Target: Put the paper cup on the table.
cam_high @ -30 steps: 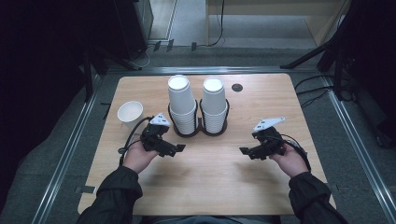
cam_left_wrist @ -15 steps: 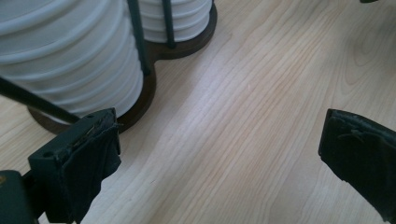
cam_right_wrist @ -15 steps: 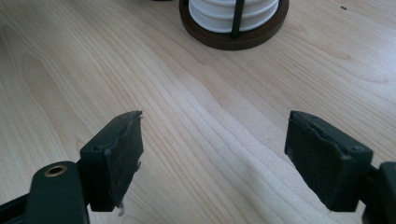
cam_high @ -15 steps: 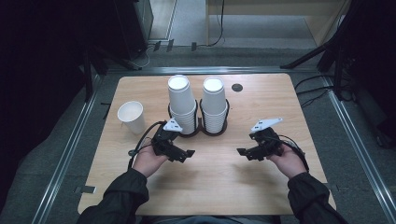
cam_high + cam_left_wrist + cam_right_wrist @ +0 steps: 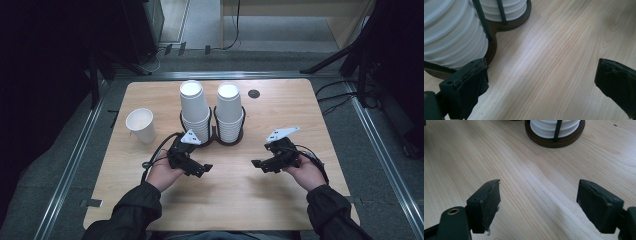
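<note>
Both grippers sit low in the high view, each held in a hand that comes in from the bottom edge: the left gripper lies left of centre and the right gripper right of centre, their tips turned toward each other across a bare stretch of the wooden table. The left gripper's jaws stand wide apart with nothing between them; in the left gripper view only wood grain shows in the gap, and the ribbed white rims of the nearer cup stack fill the upper left of that frame, just beside the left jaw. The right gripper's jaws are likewise spread wide and hold nothing, with plain tabletop between them in the right gripper view and the round dark base of the cup holder at the top centre of that frame. Just past the left gripper, at the middle of the high view, stands the dark two-ring cup holder, and in it rise two tall stacks of white paper cups, the left stack and the right stack, side by side. To the left of the holder, well apart from it, a single white paper cup stands upright and open on the table. Farther back, right of the stacks, a small dark round hole marks the tabletop.
</note>
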`<state>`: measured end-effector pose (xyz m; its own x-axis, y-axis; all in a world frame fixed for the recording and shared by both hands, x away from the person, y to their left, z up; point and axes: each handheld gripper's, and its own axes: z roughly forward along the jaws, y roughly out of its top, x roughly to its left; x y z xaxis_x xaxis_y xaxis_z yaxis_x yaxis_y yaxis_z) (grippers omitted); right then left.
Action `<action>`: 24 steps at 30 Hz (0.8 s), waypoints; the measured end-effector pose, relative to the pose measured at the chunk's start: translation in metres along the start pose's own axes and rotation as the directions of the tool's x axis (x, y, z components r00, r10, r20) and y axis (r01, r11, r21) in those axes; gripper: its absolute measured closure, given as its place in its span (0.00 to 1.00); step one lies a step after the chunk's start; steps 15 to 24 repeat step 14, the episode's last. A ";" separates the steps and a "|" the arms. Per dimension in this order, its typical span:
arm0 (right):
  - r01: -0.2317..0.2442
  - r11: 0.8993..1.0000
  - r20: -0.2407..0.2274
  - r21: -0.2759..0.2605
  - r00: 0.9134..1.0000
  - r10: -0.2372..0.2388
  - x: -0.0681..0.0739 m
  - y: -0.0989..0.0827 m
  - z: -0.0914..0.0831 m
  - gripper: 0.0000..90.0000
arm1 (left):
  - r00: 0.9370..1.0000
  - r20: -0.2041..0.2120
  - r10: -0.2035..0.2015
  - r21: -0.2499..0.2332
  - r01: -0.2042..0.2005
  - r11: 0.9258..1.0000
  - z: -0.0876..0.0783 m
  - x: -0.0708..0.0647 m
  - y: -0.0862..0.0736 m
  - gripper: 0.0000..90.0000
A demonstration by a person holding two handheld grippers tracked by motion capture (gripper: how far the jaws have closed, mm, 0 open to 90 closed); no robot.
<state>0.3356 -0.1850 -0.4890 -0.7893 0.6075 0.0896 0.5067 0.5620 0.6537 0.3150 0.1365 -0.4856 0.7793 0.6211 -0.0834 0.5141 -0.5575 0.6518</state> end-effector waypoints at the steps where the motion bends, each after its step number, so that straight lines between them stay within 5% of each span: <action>1: 0.000 1.000 0.000 0.000 1.000 0.000 0.000 0.000 0.000 0.22 | 1.000 0.001 -0.003 -0.001 0.003 1.000 0.001 0.000 0.000 0.00; 10: 0.028 1.000 0.000 -0.011 1.000 -0.028 0.000 -0.001 0.000 0.23 | 1.000 -0.022 -0.007 -0.013 0.007 1.000 0.006 0.002 -0.001 0.00; 13: 0.057 0.998 -0.003 -0.006 0.998 -0.057 0.001 -0.002 0.002 0.23 | 1.000 0.009 -0.018 -0.039 0.019 0.999 0.014 0.004 0.000 0.00; 24: 0.062 0.998 -0.002 0.002 0.998 -0.062 0.001 -0.002 0.003 0.23 | 1.000 0.009 -0.018 -0.039 0.019 0.999 0.014 0.004 0.000 0.00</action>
